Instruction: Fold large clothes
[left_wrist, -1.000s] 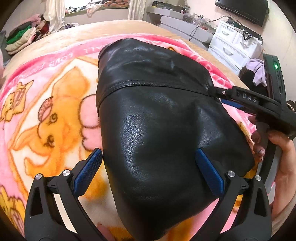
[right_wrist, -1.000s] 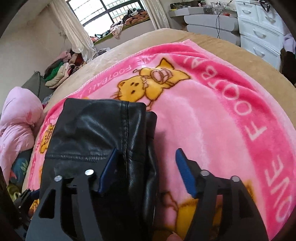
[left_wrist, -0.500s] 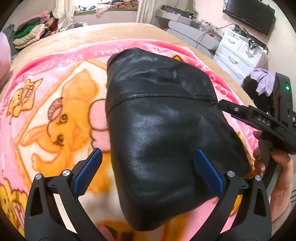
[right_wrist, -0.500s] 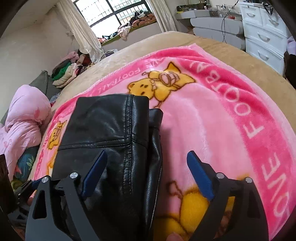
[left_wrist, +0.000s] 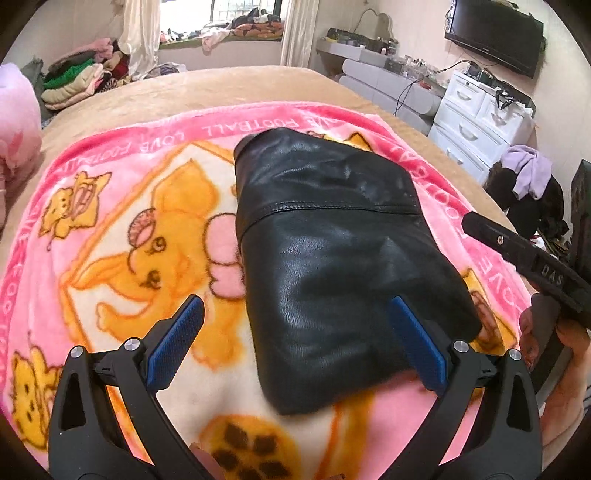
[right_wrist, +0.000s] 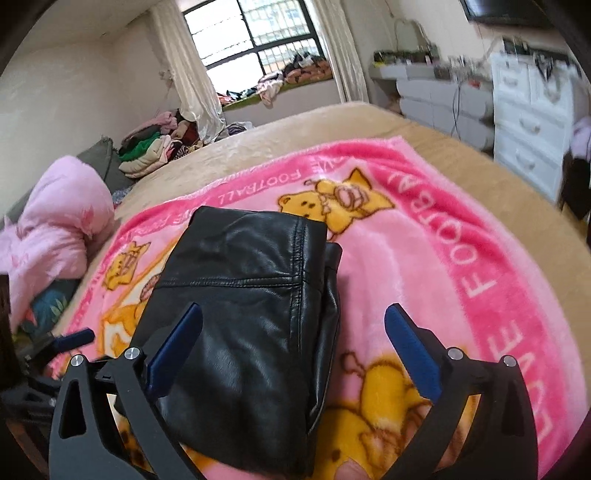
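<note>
My right hand-held gripper has just been opening and now stands wide, its ribbed blue pads off the cloth; the garment's near edge lies below and between them, unpressed. My left hand-held gripper gapes just as wide, gripping nothing, black frame and silver bolts in front of me. Under both lies the black leather jacket, folded into a thick, rounded rectangle, glossy and finely grained, with a stitched seam across its upper part and doubled layers along its right edge in the right wrist view. It sits on a fuzzy pink blanket printed with orange cartoon animals and white lettering. Beneath that, I see the tan bed, soft and plush.
</note>
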